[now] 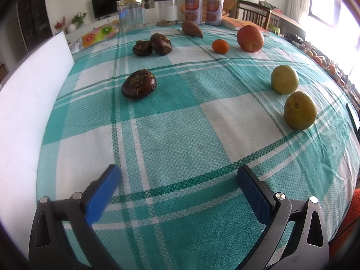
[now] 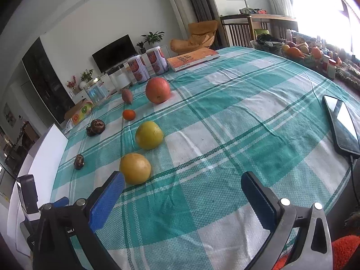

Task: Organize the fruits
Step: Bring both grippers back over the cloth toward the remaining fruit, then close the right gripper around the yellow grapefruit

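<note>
On the teal checked tablecloth (image 1: 180, 121) lie two yellow-green fruits (image 1: 284, 79) (image 1: 300, 110), a red apple (image 1: 250, 38), a small orange (image 1: 220, 46), a sweet potato (image 1: 191, 29), a dark water chestnut (image 1: 138, 87) and a pair of them (image 1: 153, 45). My left gripper (image 1: 178, 175) is open and empty, low over the cloth near the front edge. My right gripper (image 2: 182, 184) is open and empty; its left finger is close to the near yellow fruit (image 2: 135, 168). The second yellow fruit (image 2: 149, 135), apple (image 2: 157, 90) and orange (image 2: 129, 114) lie beyond.
A white board (image 1: 29, 103) stands along the table's left edge. Jars (image 1: 130, 14) and two tins (image 1: 193, 9) line the far edge, with a book (image 2: 193, 58). A phone (image 2: 342, 123) lies at the right. The left gripper's body (image 2: 27, 195) shows at lower left.
</note>
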`<act>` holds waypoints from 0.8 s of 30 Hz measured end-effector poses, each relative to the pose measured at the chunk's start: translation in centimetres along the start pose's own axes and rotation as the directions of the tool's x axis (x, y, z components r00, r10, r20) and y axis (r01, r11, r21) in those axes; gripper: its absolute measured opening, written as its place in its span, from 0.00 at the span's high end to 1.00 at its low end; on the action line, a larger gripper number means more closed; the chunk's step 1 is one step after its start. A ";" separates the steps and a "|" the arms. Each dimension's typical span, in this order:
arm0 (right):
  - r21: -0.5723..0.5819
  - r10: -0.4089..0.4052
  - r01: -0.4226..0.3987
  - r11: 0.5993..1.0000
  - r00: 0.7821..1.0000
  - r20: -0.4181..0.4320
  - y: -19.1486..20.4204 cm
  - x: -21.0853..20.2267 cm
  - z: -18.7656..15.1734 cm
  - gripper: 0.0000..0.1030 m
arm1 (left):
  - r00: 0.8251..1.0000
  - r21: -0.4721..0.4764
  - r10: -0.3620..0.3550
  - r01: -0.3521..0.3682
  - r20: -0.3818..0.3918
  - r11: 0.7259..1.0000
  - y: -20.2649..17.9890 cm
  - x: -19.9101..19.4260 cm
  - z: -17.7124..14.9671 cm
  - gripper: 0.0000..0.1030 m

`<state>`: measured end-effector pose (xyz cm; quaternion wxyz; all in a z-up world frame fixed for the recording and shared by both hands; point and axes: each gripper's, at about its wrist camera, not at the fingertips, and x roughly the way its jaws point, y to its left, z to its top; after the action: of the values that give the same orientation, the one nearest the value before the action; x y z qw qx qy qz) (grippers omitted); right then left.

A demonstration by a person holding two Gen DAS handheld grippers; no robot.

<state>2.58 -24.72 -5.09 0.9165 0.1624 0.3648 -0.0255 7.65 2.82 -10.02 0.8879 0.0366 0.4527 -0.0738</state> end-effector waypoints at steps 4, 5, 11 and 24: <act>0.001 -0.003 0.003 1.000 1.000 -0.005 -0.1 0.1 0.0 0.01 | 1.000 0.000 0.000 0.000 0.000 1.000 0.0 0.0 0.0 0.00; 0.002 -0.002 0.002 1.000 1.000 -0.004 -0.1 0.2 0.0 0.01 | 1.000 0.000 0.000 0.000 0.000 1.000 0.0 0.0 0.0 0.00; 0.065 0.128 -0.127 0.990 0.992 -0.001 -1.2 0.0 0.1 0.01 | 1.000 0.000 0.000 0.000 0.001 1.000 0.0 0.0 0.0 0.00; -0.055 0.164 -0.177 0.983 0.967 -0.194 4.5 7.5 0.3 0.07 | 1.000 0.000 -0.001 0.001 0.001 1.000 0.0 0.0 0.0 0.00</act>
<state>8.98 -20.02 -8.69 0.8818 0.1618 0.4353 0.0820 7.64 2.86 -10.03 0.8881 0.0364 0.4522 -0.0741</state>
